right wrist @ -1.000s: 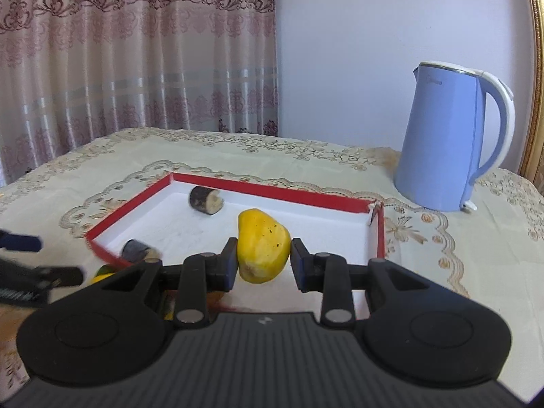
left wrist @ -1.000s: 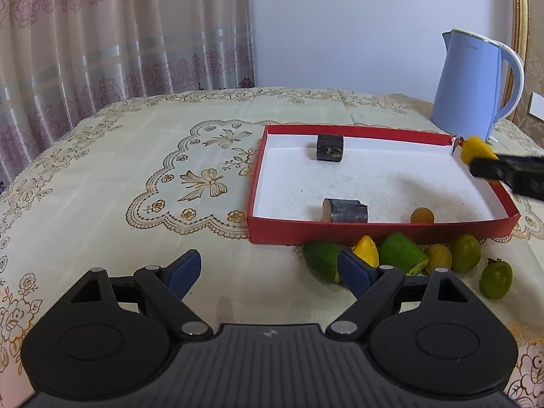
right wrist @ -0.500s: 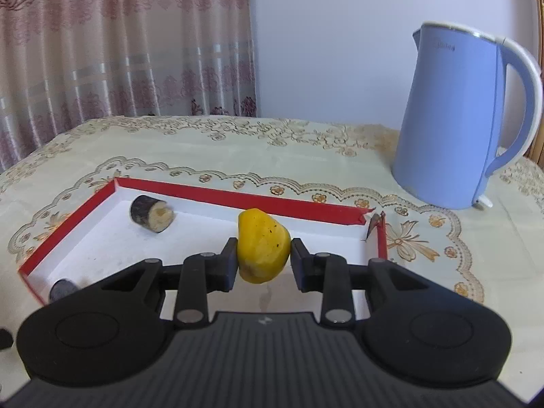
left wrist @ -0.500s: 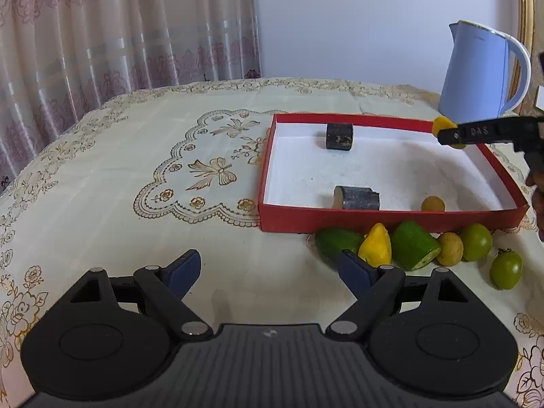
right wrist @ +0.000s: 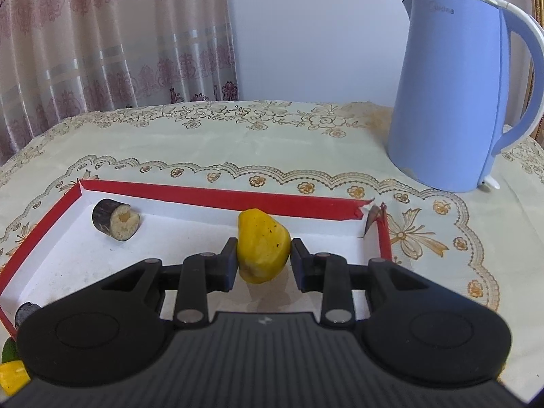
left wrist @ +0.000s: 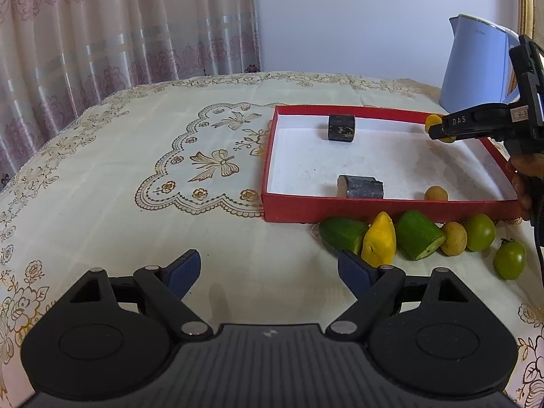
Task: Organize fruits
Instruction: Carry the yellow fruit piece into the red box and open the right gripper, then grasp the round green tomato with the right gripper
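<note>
You're working on a cream embroidered tablecloth (left wrist: 136, 156) before pink curtains (left wrist: 102, 34), blue kettle (right wrist: 452, 95) nearby. Your right gripper (right wrist: 263, 258) clamps a yellow fruit piece (right wrist: 263, 244), blunt and speckled, over the red tray (right wrist: 217, 195). Only the left view shows your left gripper (left wrist: 268, 272) spread wide and the green fruits (left wrist: 418, 234) outside the tray

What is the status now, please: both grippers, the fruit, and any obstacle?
Right gripper shut on yellow fruit piece, above red tray. Left gripper open, empty, over tablecloth. Nothing blocking; blue kettle stands beyond the tray.
</note>
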`<state>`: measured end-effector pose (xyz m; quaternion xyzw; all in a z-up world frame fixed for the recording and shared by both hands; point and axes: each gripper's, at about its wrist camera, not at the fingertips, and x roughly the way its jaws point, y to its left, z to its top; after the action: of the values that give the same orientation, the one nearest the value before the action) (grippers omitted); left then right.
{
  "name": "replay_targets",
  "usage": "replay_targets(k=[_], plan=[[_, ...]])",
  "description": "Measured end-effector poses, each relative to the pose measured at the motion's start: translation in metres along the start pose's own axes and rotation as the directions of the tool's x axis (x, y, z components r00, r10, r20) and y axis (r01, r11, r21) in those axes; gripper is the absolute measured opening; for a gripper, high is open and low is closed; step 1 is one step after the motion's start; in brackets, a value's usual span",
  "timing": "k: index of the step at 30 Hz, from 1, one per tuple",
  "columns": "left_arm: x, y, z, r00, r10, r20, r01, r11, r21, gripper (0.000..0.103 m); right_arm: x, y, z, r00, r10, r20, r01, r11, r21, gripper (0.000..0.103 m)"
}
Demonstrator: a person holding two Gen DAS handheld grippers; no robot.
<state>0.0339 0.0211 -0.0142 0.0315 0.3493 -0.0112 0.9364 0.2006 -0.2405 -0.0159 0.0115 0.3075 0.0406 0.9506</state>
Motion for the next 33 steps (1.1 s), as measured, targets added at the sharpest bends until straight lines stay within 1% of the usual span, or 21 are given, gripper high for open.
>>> replay_targets(k=[9, 10, 11, 12, 13, 14, 15, 16, 17, 18, 19, 22, 24, 27, 28, 30, 31, 33], plan=[[-0.003, -0.004, -0.001, 1.0, -0.013, 0.007, 0.013, 1.0, 0.023, 0.088, 0.006, 0.009, 0.001, 1.0, -0.002, -0.007, 0.002, 1.0, -0.019, 0.031], [-0.003, -0.004, -0.001, 1.0, -0.011, 0.007, 0.011, 1.0, 0.023, 0.088, 0.006, 0.01, 0.001, 1.0, -0.005, -0.011, 0.005, 1.0, -0.024, 0.033], [-0.003, -0.004, -0.001, 1.0, -0.01, 0.006, 0.01, 1.0, 0.024, 0.088, 0.005, 0.01, 0.001, 1.0, -0.007, -0.011, 0.006, 1.0, -0.026, 0.043], [-0.003, -0.003, -0.001, 1.0, -0.009, 0.005, 0.009, 1.0, 0.025, 0.088, 0.002, 0.01, 0.002, 1.0, -0.009, 0.001, 0.009, 1.0, -0.029, 0.051], [-0.003, -0.003, -0.002, 1.0, -0.011, 0.004, 0.011, 1.0, 0.026, 0.088, -0.002, 0.011, 0.002, 1.0, -0.015, 0.013, 0.016, 0.999, -0.031, 0.065], [-0.004, -0.002, -0.002, 1.0, -0.014, 0.006, 0.014, 1.0, 0.025, 0.088, -0.011, 0.011, 0.003, 0.999, -0.023, 0.034, 0.025, 0.999, -0.034, 0.075], [-0.004, -0.001, -0.002, 1.0, -0.022, 0.01, 0.022, 1.0, 0.021, 0.088, -0.018, 0.011, 0.003, 0.998, -0.023, 0.051, 0.025, 0.999, -0.038, 0.079], [-0.005, 0.0, -0.002, 0.999, -0.031, 0.013, 0.031, 0.999, 0.017, 0.089, -0.027, 0.012, 0.002, 0.998, -0.02, 0.064, 0.022, 0.999, -0.039, 0.087], [-0.005, 0.001, -0.003, 0.999, -0.04, 0.016, 0.039, 0.999, 0.013, 0.093, -0.039, 0.013, 0.0, 0.997, -0.018, 0.076, 0.021, 0.999, -0.038, 0.097], [-0.006, 0.003, -0.003, 0.998, -0.05, 0.023, 0.05, 0.999, 0.007, 0.097, -0.048, 0.015, -0.004, 0.996, -0.02, 0.082, 0.023, 0.999, -0.039, 0.101], [-0.007, 0.005, -0.004, 0.997, -0.064, 0.035, 0.064, 0.998, 0.001, 0.099, -0.059, 0.018, -0.009, 0.996, -0.025, 0.088, 0.029, 0.999, -0.042, 0.103], [-0.01, 0.009, -0.008, 0.993, -0.102, 0.066, 0.103, 0.995, 0.001, 0.099, -0.091, 0.028, -0.032, 0.995, -0.07, 0.076, 0.073, 0.997, -0.035, 0.103], [-0.012, 0.011, -0.01, 0.988, -0.133, 0.081, 0.134, 0.991, 0.002, 0.099, -0.111, 0.03, -0.048, 0.994, -0.082, 0.071, 0.082, 0.997, -0.002, 0.103], [-0.016, 0.013, -0.012, 0.981, -0.169, 0.092, 0.169, 0.986, 0.004, 0.099, -0.132, 0.028, -0.071, 0.995, -0.092, 0.039, 0.09, 0.995, 0.053, 0.103], [-0.016, 0.013, -0.013, 0.981, -0.169, 0.091, 0.168, 0.986, 0.011, 0.099, -0.14, 0.026, -0.081, 0.994, -0.093, 0.056, 0.089, 0.993, 0.075, 0.103], [-0.017, 0.01, -0.015, 0.986, -0.139, 0.096, 0.137, 0.99, 0.028, 0.099, -0.159, 0.022, -0.102, 0.986, -0.111, 0.122, 0.099, 0.99, 0.103, 0.103], [-0.017, 0.008, -0.016, 0.987, -0.121, 0.106, 0.117, 0.992, 0.041, 0.099, -0.165, 0.022, -0.109, 0.982, -0.119, 0.145, 0.106, 0.99, 0.093, 0.103], [-0.018, 0.005, -0.018, 0.988, -0.097, 0.121, 0.091, 0.994, 0.059, 0.099, -0.173, 0.028, -0.12, 0.978, -0.124, 0.166, 0.125, 0.992, 0.007, 0.103]])
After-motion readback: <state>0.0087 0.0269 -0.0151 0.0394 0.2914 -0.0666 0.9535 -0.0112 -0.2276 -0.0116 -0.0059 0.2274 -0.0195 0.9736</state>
